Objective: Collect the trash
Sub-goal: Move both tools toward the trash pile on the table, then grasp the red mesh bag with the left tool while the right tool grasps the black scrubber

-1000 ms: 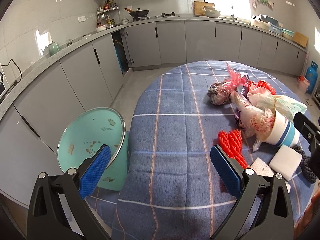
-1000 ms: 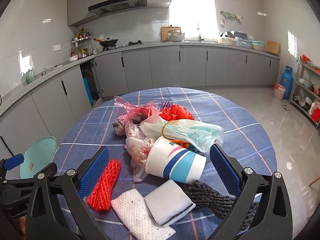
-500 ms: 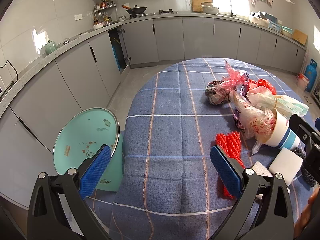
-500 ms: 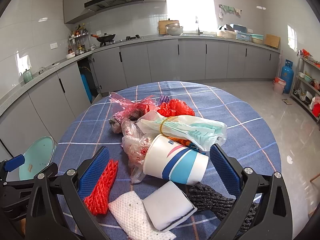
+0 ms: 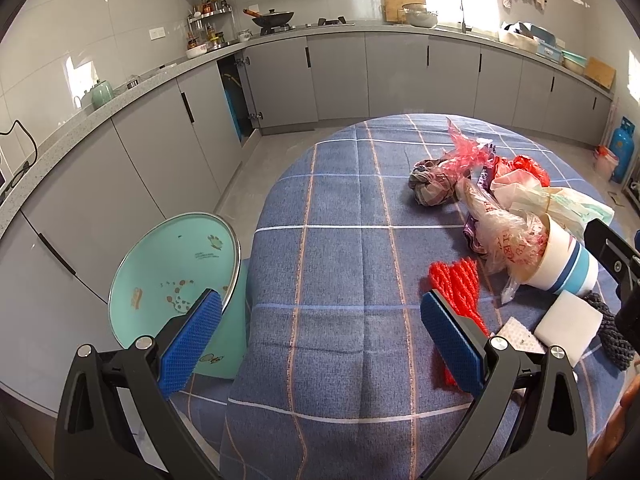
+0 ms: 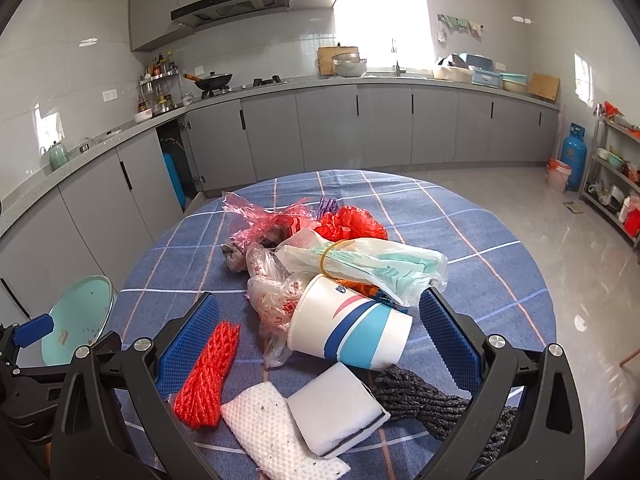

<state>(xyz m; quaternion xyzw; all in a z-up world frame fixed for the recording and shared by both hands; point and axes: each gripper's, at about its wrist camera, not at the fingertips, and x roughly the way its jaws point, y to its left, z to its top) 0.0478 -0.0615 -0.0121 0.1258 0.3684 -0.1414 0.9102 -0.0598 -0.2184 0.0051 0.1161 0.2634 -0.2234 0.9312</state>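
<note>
The trash lay heaped on the round table with its blue checked cloth, filling the centre and lower middle of the right wrist view. A white paper cup with blue bands lay on its side at the middle of the heap, a crumpled clear plastic bag with red print touching its mouth and a pale green-and-white plastic bag tied with a rubber band draped over it from behind. Below the cup sat a white foam block, a white mesh pad and a dark knitted cloth; a red net bundle lay to the left.

The right claw stood wide open around the cup, empty. The left claw, also spread wide and empty, hung over bare cloth at lower centre of the left wrist view, the red bundle just by its right finger. A mint-green bin with a raised round lid stood beside the table at lower left.
</note>
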